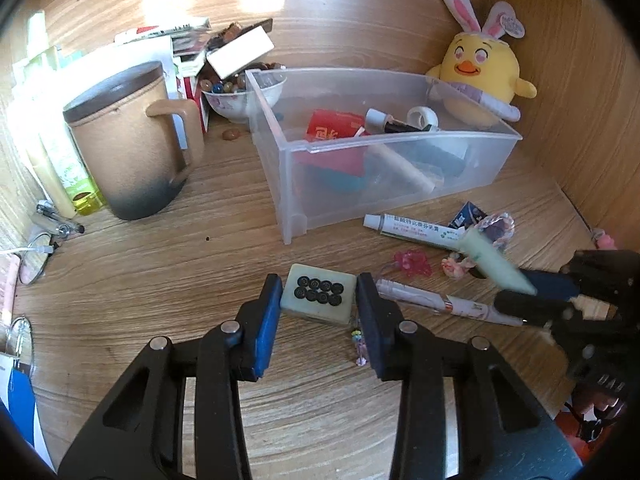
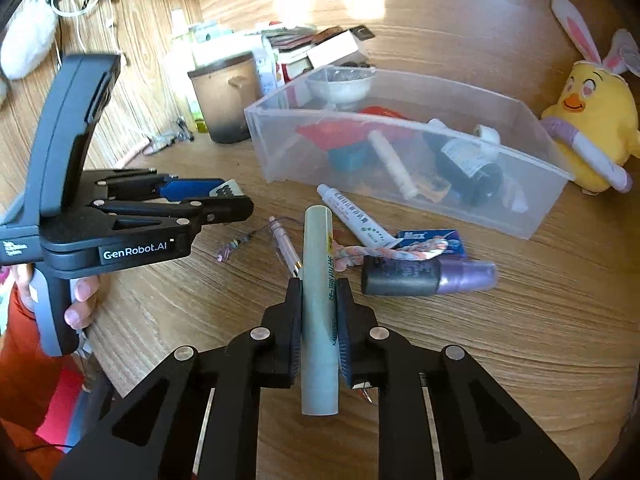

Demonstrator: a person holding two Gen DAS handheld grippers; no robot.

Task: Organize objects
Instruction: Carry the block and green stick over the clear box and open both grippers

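Left wrist view: left gripper (image 1: 318, 300) low in the frame's centre, blue pads clamped on a pale green mahjong tile (image 1: 319, 298) marked with black circles, tile resting on the wooden desk (image 1: 168, 264). Just right of the tile, a pink-patterned pen (image 1: 448, 305) lying flat, a small bead charm (image 1: 359, 344) beneath the right finger. At the right edge, right gripper (image 1: 532, 298) closed on a pale green tube (image 1: 496, 264), tube tilted up toward the frame's centre. Behind it, a white ointment tube (image 1: 412, 231) and a pink trinket (image 1: 412, 263) on the desk. Centre right, a clear plastic bin (image 1: 288, 184) holding a red packet, a roll of tape and a white stick. Upper right, a yellow chick plush (image 1: 480, 80) with rabbit ears behind the bin. Left of centre, a tan lidded mug (image 1: 128, 144); behind it, a bowl of beads (image 1: 240, 98).

Right wrist view: right gripper (image 2: 319, 320) at bottom centre, jaws pressed together on the pale green tube (image 2: 318, 304), which stands lengthwise between the pads and sticks out at both ends. At left, the left gripper (image 2: 230, 196) held by a hand (image 2: 80, 304), tile just visible between its fingers. Right of the tube, a purple marker with a dark cap (image 2: 428, 278), a braided cord (image 2: 384, 252) and a blue packet (image 2: 436, 240). Clear bin (image 2: 540, 200) across the upper centre, plush (image 2: 592, 128) at far right.
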